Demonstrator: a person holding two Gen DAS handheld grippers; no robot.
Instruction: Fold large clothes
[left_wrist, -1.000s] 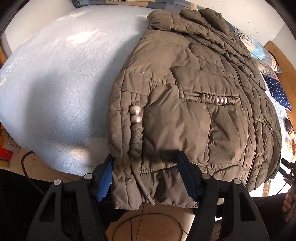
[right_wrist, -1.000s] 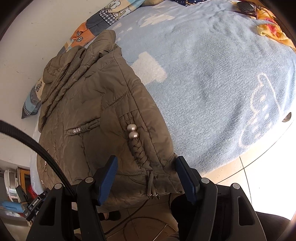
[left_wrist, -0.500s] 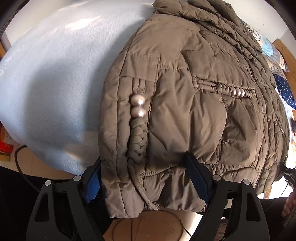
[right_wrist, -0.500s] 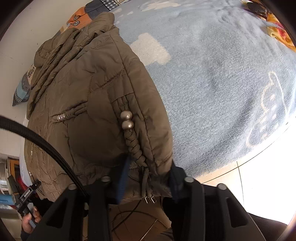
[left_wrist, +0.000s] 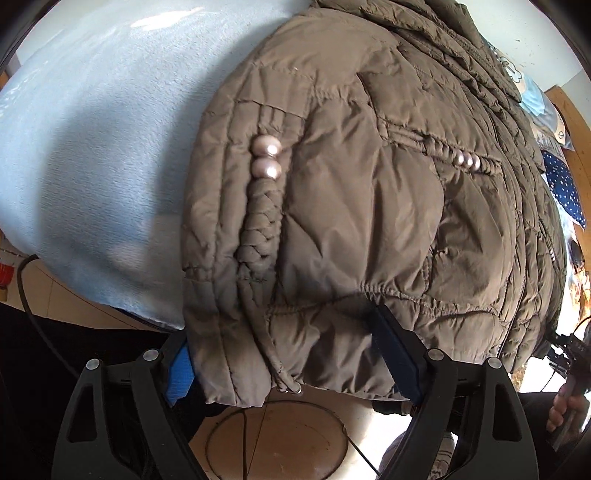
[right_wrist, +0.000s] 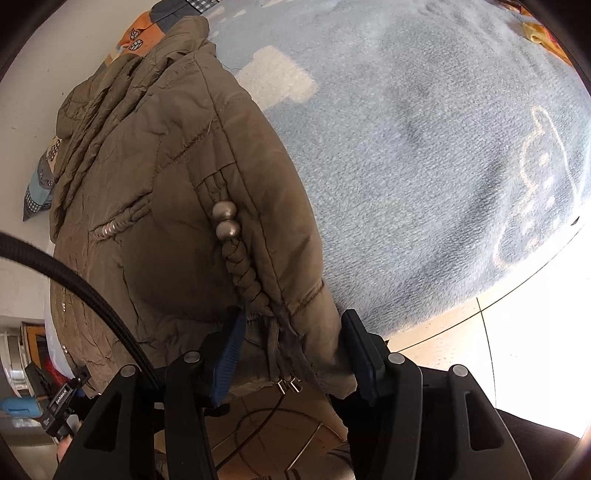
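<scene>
The padded jacket (left_wrist: 369, 192) lay flat on the blue blanket (left_wrist: 92, 155), its long axis running from the hem at 6 o'clock toward the collar at 12 o'clock, hem overhanging the bed edge. The left gripper (left_wrist: 291, 354) straddled one hem corner beside the braided cord (left_wrist: 258, 221); its jaws were wide apart and gripped nothing. The right gripper (right_wrist: 295, 350) straddled the opposite corner, jaws partly closed around the cuff fabric; firm contact could not be confirmed. Both grippers stood equally near the hem, so the fold would likely run toward 12 o'clock.
</scene>
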